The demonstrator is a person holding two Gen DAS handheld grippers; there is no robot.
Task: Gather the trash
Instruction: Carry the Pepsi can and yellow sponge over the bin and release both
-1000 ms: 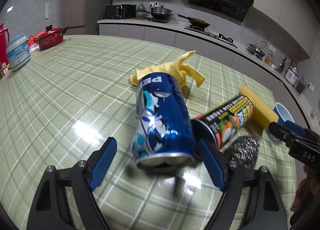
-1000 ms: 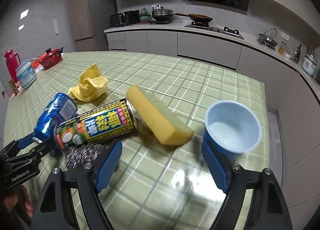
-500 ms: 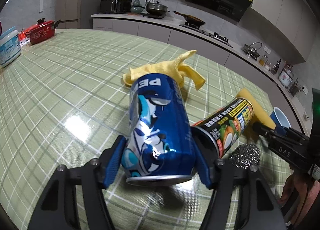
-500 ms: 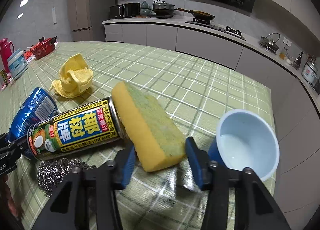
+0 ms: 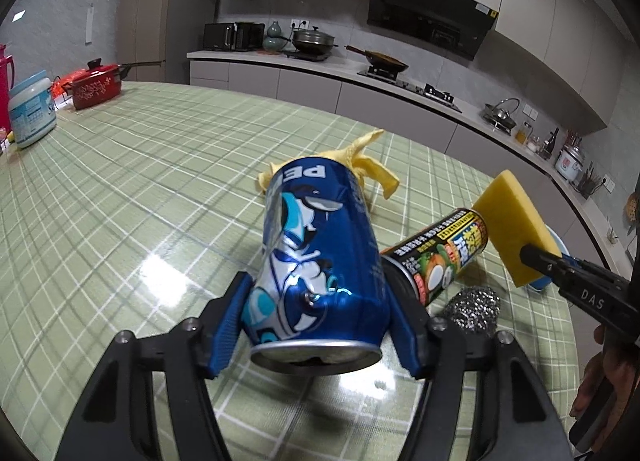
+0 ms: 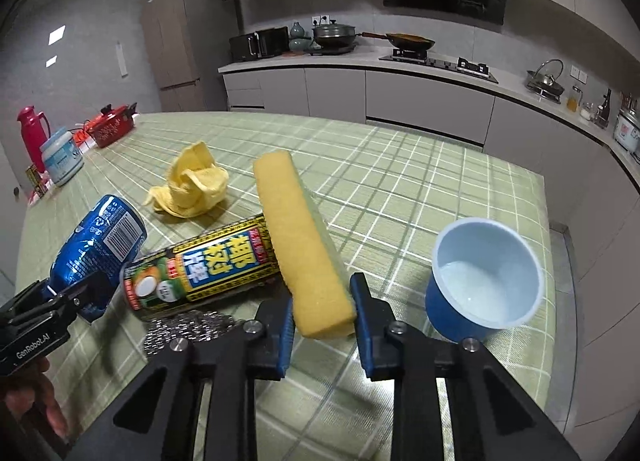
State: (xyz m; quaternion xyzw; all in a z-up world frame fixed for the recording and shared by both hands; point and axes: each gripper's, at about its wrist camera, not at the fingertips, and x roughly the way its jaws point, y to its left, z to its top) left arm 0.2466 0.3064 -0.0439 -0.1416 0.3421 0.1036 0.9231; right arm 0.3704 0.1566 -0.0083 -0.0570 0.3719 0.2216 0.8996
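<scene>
— Pepsi can (image 5: 320, 261)?
— Clamped between the left gripper (image 5: 316, 329) pads, raised off the green checked table (image 5: 120, 189).
— Right gripper (image 6: 322, 325)?
— Closed on the yellow sponge (image 6: 298, 245) — lifted too. Coconut drink can (image 6: 204, 271), steel scourer (image 6: 180, 331), yellow cloth (image 6: 190, 187) and blue cup (image 6: 484, 285) lie around them.

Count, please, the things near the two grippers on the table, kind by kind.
Cans: 2 (blue can, black-yellow can)
Sponges: 1
Cloths: 1
Steel scourers: 1
Cups: 1
Total: 6
</scene>
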